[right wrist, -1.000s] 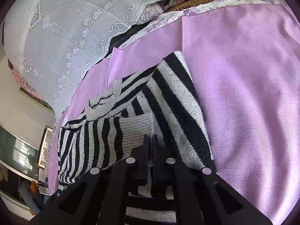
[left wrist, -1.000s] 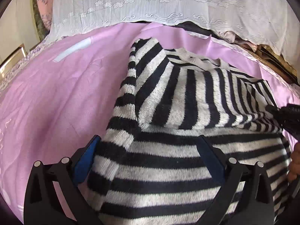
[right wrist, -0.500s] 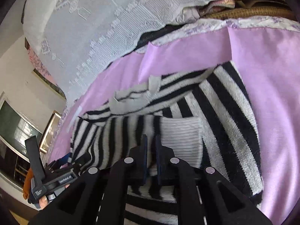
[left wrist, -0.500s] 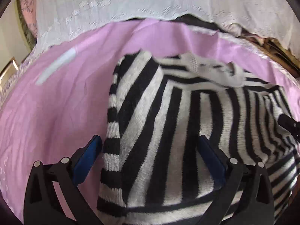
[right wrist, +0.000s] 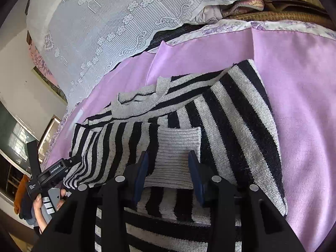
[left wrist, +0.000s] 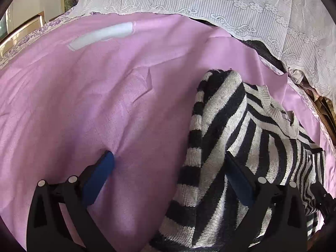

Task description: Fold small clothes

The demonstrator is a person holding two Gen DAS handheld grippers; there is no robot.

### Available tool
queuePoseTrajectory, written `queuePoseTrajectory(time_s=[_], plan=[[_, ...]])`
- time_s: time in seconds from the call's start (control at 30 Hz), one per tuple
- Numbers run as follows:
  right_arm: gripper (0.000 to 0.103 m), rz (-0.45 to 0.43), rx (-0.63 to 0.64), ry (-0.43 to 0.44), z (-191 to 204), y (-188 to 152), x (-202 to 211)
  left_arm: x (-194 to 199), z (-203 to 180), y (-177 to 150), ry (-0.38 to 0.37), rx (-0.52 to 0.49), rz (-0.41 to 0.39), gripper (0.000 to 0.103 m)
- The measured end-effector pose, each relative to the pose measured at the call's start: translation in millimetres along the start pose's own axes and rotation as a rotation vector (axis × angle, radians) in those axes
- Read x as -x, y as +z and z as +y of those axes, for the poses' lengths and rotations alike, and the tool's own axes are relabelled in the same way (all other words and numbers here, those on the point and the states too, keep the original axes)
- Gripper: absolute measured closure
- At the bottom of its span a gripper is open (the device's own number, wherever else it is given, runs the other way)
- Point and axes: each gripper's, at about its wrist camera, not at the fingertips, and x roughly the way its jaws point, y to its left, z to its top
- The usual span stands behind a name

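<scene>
A: What kind of place is shown?

B: A home, most likely a bedroom. A pink sheet (left wrist: 88,109) is spread over a bed, a white lace cover (right wrist: 109,21) is draped behind it, and a framed picture (right wrist: 47,77) is hung on the plain wall beside a window (right wrist: 14,138).

A big pink sheet (left wrist: 100,109) covers the bed, with small wrinkles in it. A pale white strip (left wrist: 103,34) lies on the sheet at the far side. Behind it hangs a white lace cloth (right wrist: 117,21) with little flowers sewn in. A dark cloth (right wrist: 168,35) peeks out under the lace. At the far right sits a heap of folded fabrics (right wrist: 241,6). Off to the left there is a window (right wrist: 14,138) and a gold frame (right wrist: 49,132).
</scene>
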Motion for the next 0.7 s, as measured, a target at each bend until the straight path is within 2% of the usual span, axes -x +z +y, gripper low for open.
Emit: queuePoseTrajectory(time_s=[0.07,0.13,0.2,0.23,0.33,0.4,0.47,0.53,0.7], plan=[[0.061,-0.06,0.004,-0.013,3.7,-3.1,14.3,14.9,2.9,-7.4,-0.037,-0.001,-0.054,0.004],[0.051,-0.054,0.038,-0.006,9.7,-4.6,18.0,30.4,2.7,-15.8,-0.084,-0.028,-0.075,0.004],[0.042,-0.001,0.061,-0.063,9.6,-9.8,8.4,29.5,-1.3,-27.0,-0.037,-0.087,-0.016,0.004],[0.042,0.031,0.081,-0.095,9.4,-13.4,0.5,22.9,-4.0,-32.1,-0.011,-0.122,0.031,0.004],[0.036,0.016,0.144,-0.149,20.0,-20.7,5.7,31.2,-0.5,-39.9,-0.022,-0.139,0.043,0.004],[0.03,-0.009,0.14,-0.14,22.0,-29.0,19.5,43.8,8.7,-50.1,-0.081,-0.126,0.042,0.004],[0.03,-0.012,0.136,-0.135,23.1,-38.5,32.9,58.0,19.3,-62.1,-0.131,-0.126,0.053,0.005],[0.03,-0.032,0.153,-0.145,26.5,-48.1,47.4,72.3,26.8,-76.9,-0.126,-0.157,0.036,0.005],[0.03,-0.011,0.179,-0.151,33.5,-80.6,66.0,97.7,43.4,-119.3,-0.096,-0.249,0.034,0.005]])
